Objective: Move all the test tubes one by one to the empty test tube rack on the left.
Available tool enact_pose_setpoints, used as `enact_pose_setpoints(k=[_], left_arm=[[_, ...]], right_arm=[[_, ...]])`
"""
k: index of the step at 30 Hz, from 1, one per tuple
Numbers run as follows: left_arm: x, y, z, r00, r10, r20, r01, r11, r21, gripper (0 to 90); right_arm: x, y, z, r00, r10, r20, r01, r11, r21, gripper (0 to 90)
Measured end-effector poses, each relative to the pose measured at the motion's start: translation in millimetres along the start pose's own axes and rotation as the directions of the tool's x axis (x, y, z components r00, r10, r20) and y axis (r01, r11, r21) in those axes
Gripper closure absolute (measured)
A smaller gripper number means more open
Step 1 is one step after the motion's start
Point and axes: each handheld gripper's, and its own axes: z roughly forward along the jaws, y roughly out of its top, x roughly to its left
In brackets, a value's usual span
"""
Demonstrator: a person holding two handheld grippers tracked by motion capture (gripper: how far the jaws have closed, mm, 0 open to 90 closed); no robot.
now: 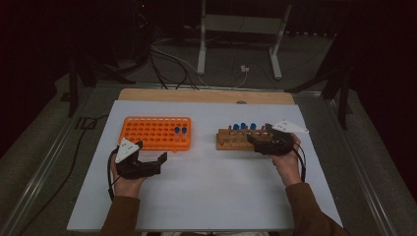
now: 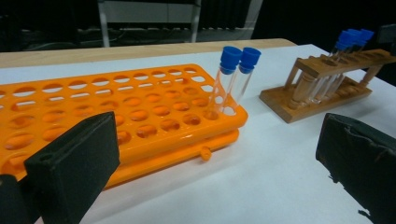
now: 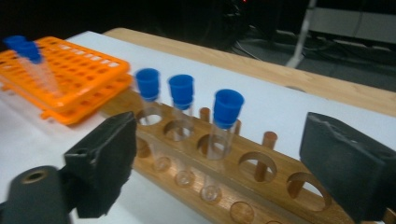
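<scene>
Three blue-capped tubes [image 3: 227, 116] stand in the wooden rack [image 3: 261, 186] before the wide-open, empty right gripper [image 3: 233, 163], while the left gripper [image 2: 210, 172] gapes empty beside the orange rack [image 2: 140, 121].

— What sort of room am I steering in?

— I'd call it a lab bench. I see an orange test-tube rack [image 1: 156, 133] and a wooden rack [image 1: 237, 140] of blue-capped tubes [image 3: 227, 108] on a white sheet over a wooden table [image 1: 206, 95].

— And around it?

— Dark floor, loose cables [image 1: 169, 61], a metal stand frame [image 1: 241, 29] behind the table.
</scene>
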Motion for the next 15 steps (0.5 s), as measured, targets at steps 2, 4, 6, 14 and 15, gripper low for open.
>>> enact_pose_setpoints(k=[2, 4, 6, 14, 15], left_arm=[[-0.4, -0.2, 0.5, 1.0, 0.001, -0.001, -0.001, 1.0, 0.003, 0.6], [0.0, -0.6, 1.1, 1.0, 0.002, -0.003, -0.002, 1.0, 0.007, 0.6], [0.5, -1.1, 1.8, 1.0, -0.001, -0.005, 0.001, 0.9999, 0.012, 0.6], [0.2, -1.7, 1.8, 0.9999, 0.001, -0.014, -0.001, 0.9998, 0.02, 0.6], [0.2, -1.9, 2.1, 0.9999, 0.002, -0.014, -0.001, 0.9998, 0.021, 0.6]], right_arm=[[-2.2, -0.3, 3.6, 1.0, 0.005, 0.002, -0.005, 1.0, 0.001, 17.0], [-4.9, -0.6, 6.2, 0.9997, 0.023, -0.009, -0.023, 1.0, -0.005, 17.0], [-5.7, -0.9, 8.9, 0.9997, 0.026, -0.005, -0.026, 1.0, 0.004, 18.4], [-10.7, -5.4, 17.3, 0.999, 0.033, -0.031, -0.033, 0.999, 0.005, 56.9], [-9.9, -5.6, 18.1, 0.999, 0.024, -0.038, -0.024, 1.0, 0.008, 60.5]])
